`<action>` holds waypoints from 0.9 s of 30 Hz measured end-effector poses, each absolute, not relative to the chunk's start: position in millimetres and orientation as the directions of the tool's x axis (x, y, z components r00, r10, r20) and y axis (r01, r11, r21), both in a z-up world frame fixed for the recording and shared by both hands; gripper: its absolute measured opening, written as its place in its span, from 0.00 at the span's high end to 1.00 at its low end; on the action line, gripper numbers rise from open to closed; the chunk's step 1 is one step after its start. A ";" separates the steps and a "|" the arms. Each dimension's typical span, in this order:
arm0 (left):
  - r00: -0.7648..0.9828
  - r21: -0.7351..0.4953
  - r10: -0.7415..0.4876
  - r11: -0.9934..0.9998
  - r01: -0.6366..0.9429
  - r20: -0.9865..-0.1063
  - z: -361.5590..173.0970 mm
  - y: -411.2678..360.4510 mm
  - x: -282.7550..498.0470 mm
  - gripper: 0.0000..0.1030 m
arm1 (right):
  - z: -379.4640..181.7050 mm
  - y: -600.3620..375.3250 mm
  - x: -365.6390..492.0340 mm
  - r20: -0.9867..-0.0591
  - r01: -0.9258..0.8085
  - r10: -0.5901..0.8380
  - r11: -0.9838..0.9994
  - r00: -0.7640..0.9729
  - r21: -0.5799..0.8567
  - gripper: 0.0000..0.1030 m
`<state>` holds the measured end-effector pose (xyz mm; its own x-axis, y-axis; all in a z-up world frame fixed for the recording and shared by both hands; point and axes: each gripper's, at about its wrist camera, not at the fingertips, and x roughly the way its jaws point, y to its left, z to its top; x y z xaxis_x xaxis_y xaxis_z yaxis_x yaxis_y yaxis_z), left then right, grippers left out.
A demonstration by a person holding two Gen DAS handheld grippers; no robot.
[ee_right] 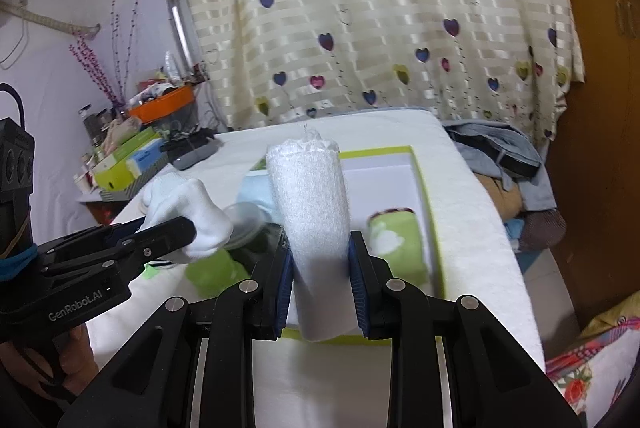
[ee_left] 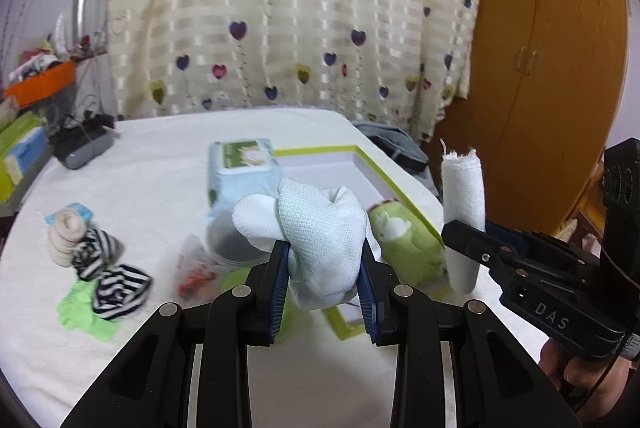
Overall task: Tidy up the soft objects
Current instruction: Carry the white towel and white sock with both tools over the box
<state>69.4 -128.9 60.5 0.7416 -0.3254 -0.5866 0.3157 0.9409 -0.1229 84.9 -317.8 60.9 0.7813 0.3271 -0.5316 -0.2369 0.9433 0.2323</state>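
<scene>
A bunched white sock is clamped in the left claw; an upright rolled white towel is clamped in the right claw.

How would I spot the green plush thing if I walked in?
Find the white-covered table before the heart-print curtain, then the lime-rimmed tray on it. The green plush lies inside; only it bears a white bunny shape.
</scene>
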 end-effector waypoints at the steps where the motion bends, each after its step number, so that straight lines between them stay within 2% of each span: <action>1: 0.730 -0.128 -0.338 0.936 0.329 -0.594 57.3 -133.3 70.1 0.71 | 58.2 -321.2 85.8 -0.539 -0.229 0.321 0.945 0.779 0.233 0.74; 14: 0.577 -0.175 -0.397 0.898 0.403 -0.713 14.1 -170.9 93.7 0.71 | 19.5 -339.5 113.8 -0.637 -0.189 0.296 0.954 0.712 0.232 0.74; 27: 0.559 -0.173 -0.370 0.911 0.374 -0.742 -2.3 -179.8 132.2 0.71 | 8.1 -342.9 155.0 -0.652 -0.182 0.293 0.955 0.699 0.234 0.73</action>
